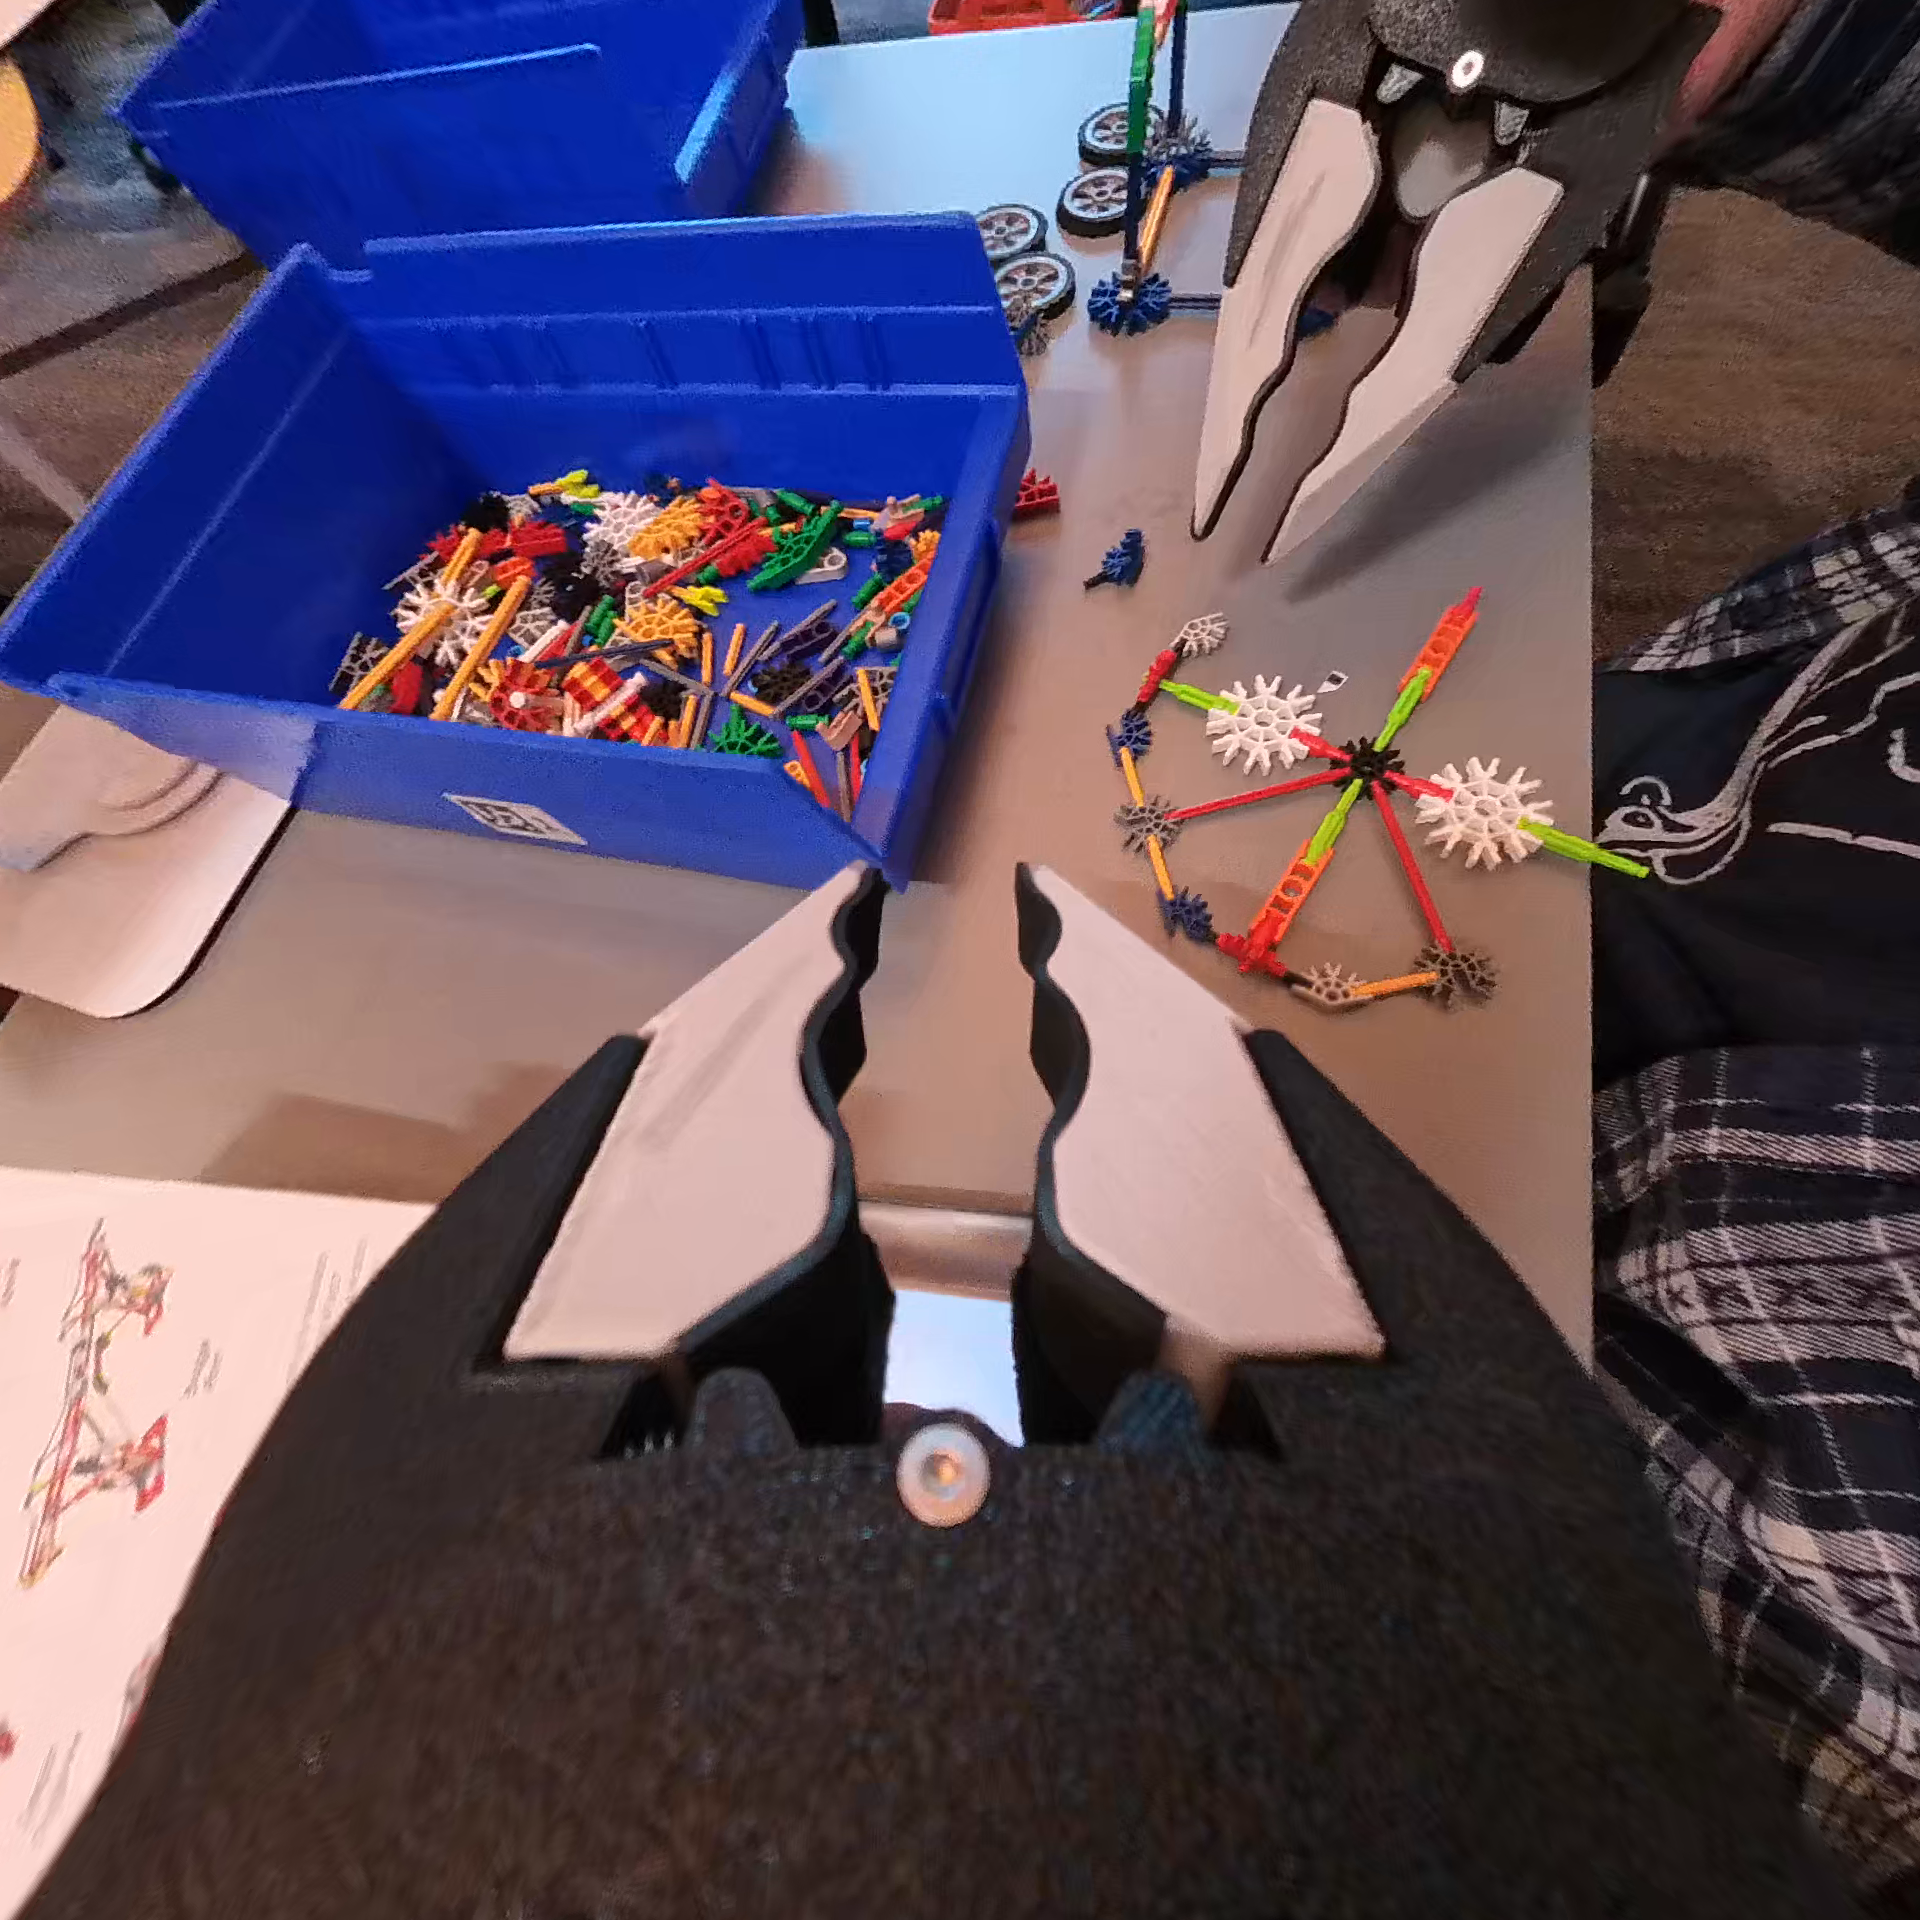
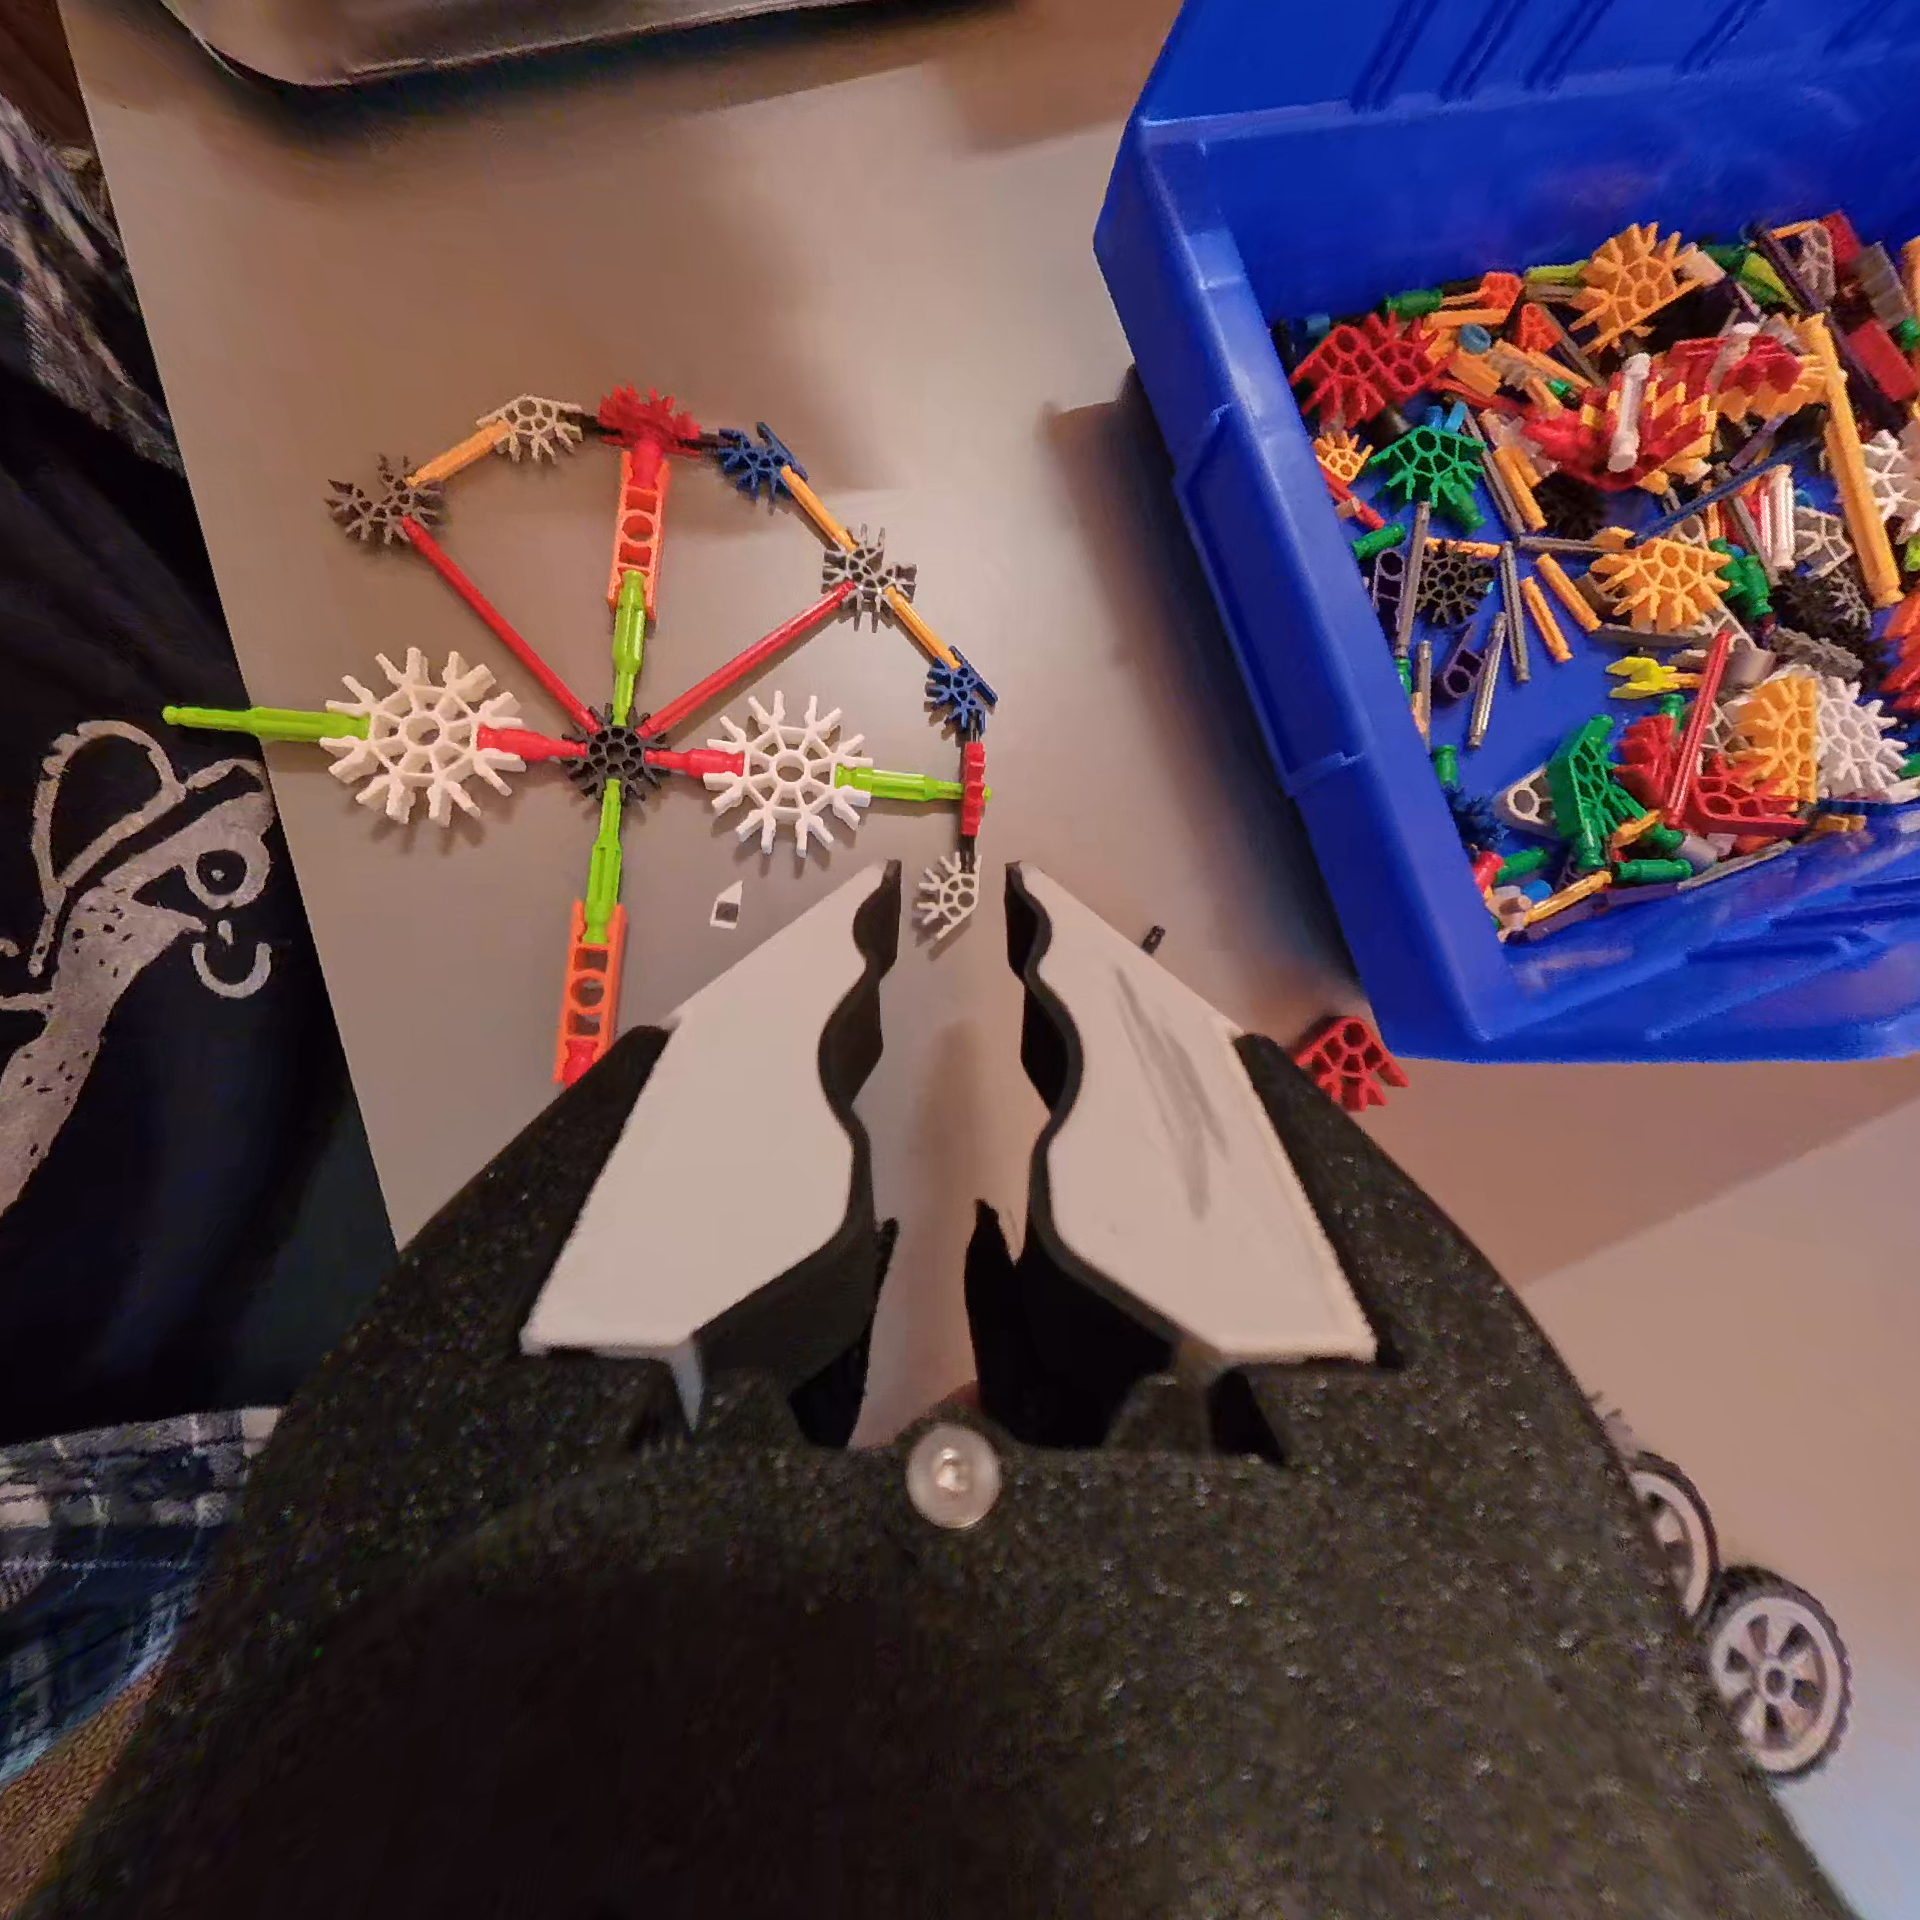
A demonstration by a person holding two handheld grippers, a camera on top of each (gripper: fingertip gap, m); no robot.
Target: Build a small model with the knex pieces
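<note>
Spokes of thin red and lime-green plastic rod radiate from a small black hub to form a flat, half-finished wheel assembly (image 2: 623, 665) lying on the grey tabletop (image 2: 727, 260), with two white snowflake-shaped connectors (image 2: 421, 736) on its cross-axis and a rim of short orange rods and grey, blue and red connectors arcing from ten o'clock round to three o'clock of the hub in the right wrist view. The right gripper (image 2: 951, 883) hangs over the table with its jaws apart and nothing between the pads; a small pale grey connector (image 2: 948, 891) at the loose end of the rim shows in the gap between its tips, though whether they touch it cannot be told. The left gripper (image 1: 948, 883) is likewise parted and empty, nearest the front corner of the blue plastic bin of mixed rods and connectors (image 1: 623, 790), which lies at eleven o'clock from it. By the look of it the assembly is light but floppy, its snap joints liable to pop apart, so a hold at a connector or the hub looks safer than mid-rod. Only the left view shows the printed instruction sheet (image 1: 156, 1403), a second blue bin (image 1: 416, 125) and an upright wheeled model (image 1: 1143, 156); the right view alone shows the free connector's place beside the tips.
</note>
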